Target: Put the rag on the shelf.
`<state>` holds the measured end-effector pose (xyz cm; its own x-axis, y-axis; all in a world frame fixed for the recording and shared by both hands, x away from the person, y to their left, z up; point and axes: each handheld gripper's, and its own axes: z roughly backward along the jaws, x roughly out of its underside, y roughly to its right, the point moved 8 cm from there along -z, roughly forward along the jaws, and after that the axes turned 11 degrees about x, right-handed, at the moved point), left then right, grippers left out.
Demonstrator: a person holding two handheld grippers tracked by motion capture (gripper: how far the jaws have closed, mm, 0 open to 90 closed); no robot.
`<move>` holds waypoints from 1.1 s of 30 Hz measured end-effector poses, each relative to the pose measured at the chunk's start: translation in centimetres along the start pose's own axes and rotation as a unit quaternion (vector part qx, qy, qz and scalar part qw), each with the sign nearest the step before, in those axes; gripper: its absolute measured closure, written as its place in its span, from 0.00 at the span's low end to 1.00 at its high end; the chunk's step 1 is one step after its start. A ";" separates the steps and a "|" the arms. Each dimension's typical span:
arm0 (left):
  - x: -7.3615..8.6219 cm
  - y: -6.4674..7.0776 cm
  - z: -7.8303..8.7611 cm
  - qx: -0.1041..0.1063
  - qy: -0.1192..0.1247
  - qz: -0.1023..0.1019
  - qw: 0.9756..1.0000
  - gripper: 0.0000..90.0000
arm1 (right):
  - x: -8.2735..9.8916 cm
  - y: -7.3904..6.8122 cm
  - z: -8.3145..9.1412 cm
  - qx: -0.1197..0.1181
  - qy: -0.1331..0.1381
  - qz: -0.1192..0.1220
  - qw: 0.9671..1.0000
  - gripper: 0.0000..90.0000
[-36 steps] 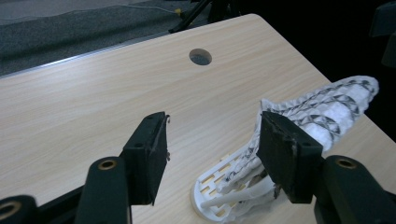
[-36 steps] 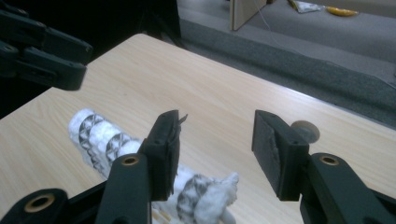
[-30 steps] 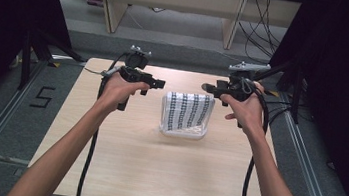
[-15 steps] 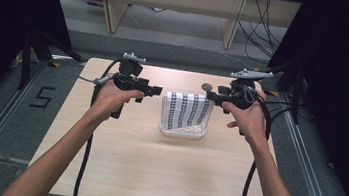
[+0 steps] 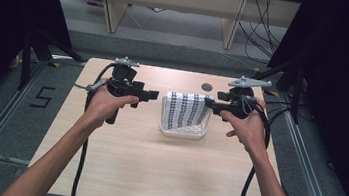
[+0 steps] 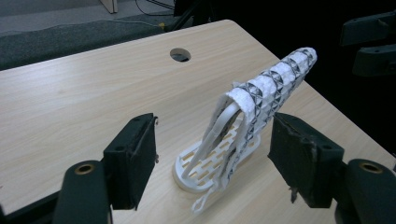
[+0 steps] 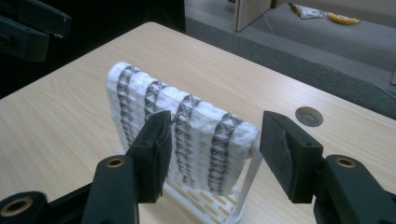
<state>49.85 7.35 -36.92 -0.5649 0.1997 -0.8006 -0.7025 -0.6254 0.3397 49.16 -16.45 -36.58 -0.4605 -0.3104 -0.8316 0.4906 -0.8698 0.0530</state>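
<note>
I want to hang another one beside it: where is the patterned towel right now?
In the high view the patterned towel hangs over a white rack at the table's middle, between the left gripper and right gripper.

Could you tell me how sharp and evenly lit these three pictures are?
High view: soft and slightly blurry, the table evenly lit, both sides falling into black. Left gripper view: the towel on its rack is crisp, the upper right dark. Right gripper view: towel weave sharp, near jaws slightly soft, no glare.
</note>
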 end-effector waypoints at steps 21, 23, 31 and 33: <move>1.9 0.7 0.9 -0.001 0.004 -0.011 1.000 0.29 | 1.4 -0.7 0.5 -0.014 0.014 -0.024 1.000 0.45; 2.1 0.7 1.0 0.000 0.003 -0.013 1.000 0.29 | 1.4 -0.7 0.5 -0.012 0.017 -0.026 0.999 0.45; 2.7 1.0 1.1 0.005 0.004 -0.013 1.000 0.28 | 1.9 -1.1 0.7 -0.018 0.019 -0.023 0.999 0.43; 3.0 0.9 1.1 0.008 0.002 -0.011 1.000 0.28 | 2.1 -0.9 0.7 -0.019 0.017 -0.016 1.000 0.43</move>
<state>47.03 8.17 -38.45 -0.5476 0.2111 -0.8097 -0.7214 -0.6093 0.3290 47.22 -16.57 -38.02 -0.4523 -0.2688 -0.8504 0.5031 -0.8642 0.0056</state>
